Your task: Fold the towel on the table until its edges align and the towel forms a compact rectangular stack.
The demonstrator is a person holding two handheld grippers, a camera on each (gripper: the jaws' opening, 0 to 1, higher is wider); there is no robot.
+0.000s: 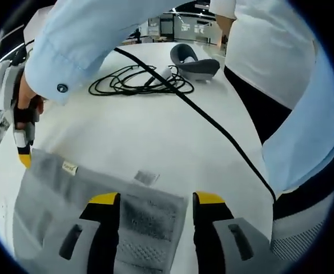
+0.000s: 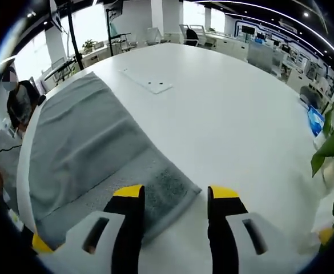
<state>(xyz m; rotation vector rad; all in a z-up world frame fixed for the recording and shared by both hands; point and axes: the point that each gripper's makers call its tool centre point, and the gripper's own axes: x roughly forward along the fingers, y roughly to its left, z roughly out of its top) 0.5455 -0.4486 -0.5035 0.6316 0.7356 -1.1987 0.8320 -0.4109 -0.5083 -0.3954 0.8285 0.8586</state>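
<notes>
While towel (image 1: 98, 205) corner sits between open left gripper (image 1: 157, 200) fingers, close squarely on edge, lift both corners level, match far edge. Grey, nubby, label showing, partly folded, flat on white counter (image 1: 155, 131). Right gripper (image 2: 176, 197) fingers open too, straddling towel corner. Cable (image 1: 138, 80) coiled beyond.

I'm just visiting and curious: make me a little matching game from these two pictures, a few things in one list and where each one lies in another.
Things:
1. grey towel
2. black cable
3. green plant
4. small white label

Places:
A. at the table's edge, right side of the right gripper view
B. coiled on the table, far side in the left gripper view
C. spread flat along the table, a corner between the open right tongs
D. on the table just beyond the towel's edge, ahead of the left tongs

Pairs: 1-C, 2-B, 3-A, 4-D
</notes>
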